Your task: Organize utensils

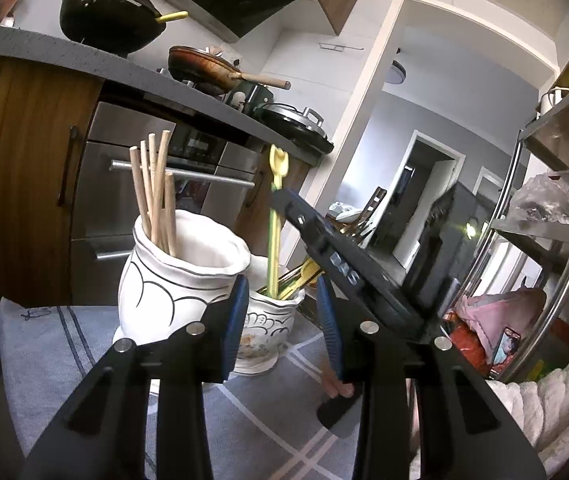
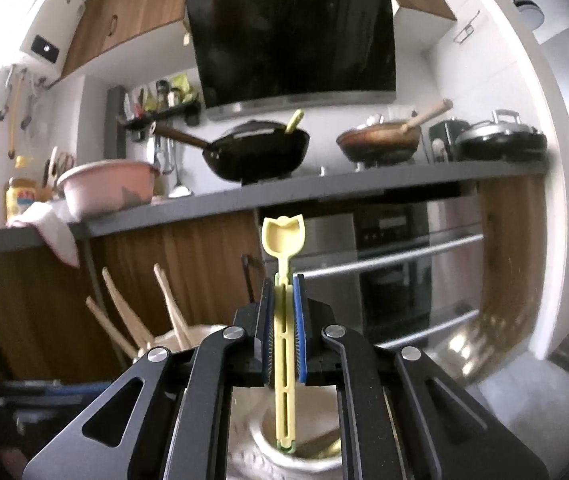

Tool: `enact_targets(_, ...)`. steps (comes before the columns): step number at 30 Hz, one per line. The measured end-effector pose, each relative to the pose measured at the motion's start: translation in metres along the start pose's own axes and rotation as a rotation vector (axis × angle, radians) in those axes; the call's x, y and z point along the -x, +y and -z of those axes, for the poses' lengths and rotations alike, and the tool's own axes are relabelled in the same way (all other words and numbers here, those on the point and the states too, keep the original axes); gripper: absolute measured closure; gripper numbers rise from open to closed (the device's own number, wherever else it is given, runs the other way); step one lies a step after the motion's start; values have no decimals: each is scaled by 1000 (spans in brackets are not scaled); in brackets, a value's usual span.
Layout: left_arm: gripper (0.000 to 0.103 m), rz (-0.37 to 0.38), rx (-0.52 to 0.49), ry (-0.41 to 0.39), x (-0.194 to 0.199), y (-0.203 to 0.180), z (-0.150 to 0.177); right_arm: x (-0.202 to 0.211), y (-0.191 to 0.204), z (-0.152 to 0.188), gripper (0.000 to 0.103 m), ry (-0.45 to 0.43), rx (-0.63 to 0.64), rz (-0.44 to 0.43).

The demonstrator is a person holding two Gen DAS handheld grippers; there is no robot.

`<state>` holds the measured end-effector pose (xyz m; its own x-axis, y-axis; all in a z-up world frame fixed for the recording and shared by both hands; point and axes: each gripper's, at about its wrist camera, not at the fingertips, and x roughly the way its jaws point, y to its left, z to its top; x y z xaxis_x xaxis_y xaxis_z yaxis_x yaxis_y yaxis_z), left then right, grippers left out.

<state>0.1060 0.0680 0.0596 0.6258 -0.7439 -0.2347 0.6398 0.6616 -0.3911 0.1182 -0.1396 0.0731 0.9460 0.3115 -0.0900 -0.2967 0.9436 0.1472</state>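
Observation:
My right gripper (image 2: 283,284) is shut on a yellow plastic spoon (image 2: 284,240), held upright with its lower end inside a small floral white pot (image 2: 260,460). In the left wrist view the same spoon (image 1: 274,240) stands in that pot (image 1: 268,332), gripped by the right gripper (image 1: 284,196) from the right. A larger white vase (image 1: 176,280) to the left holds several wooden chopsticks (image 1: 156,192). My left gripper (image 1: 284,304) is open and empty, low in front of both pots.
The pots stand on a grey cloth with white stripes (image 1: 64,360). Behind is a kitchen counter (image 2: 324,188) with a black wok (image 2: 256,152), a brown pan (image 2: 380,140) and a pink basin (image 2: 108,188). An oven (image 2: 416,264) is below. A metal rack (image 1: 556,200) stands at the right.

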Motion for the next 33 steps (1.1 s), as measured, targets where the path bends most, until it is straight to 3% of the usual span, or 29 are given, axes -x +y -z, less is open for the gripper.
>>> enact_targets(5, 69, -45, -7, 8, -3, 3, 2, 10, -7, 13, 92, 83, -13, -20)
enact_targets(6, 69, -65, -16, 8, -3, 2, 3, 11, -7, 15, 90, 94, -14, -20)
enact_targets(8, 66, -92, -26, 6, -1, 1, 5, 18, -9, 17, 72, 108, -29, -36)
enact_targets(9, 66, -104, -30, 4, 1, 0, 6, 21, -9, 17, 69, 106, -34, -41)
enact_targets(13, 65, -157, -41, -7, 13, -2, 15, 42, -8, 20, 68, 123, -34, -43)
enact_targets(15, 60, -198, -44, -9, 19, -2, 22, 53, -8, 23, 66, 143, -22, -42)
enact_targets(21, 50, -409, -151, -31, 28, -16, 44, 78, -8, 35, 41, 194, 48, -13)
enact_targets(25, 31, -497, -236, -58, 25, -29, 54, 85, -9, 42, 29, 206, 88, 12)
enact_targets(33, 13, -536, -279, -83, 20, -37, 62, 86, -9, 51, 22, 201, 120, 8)
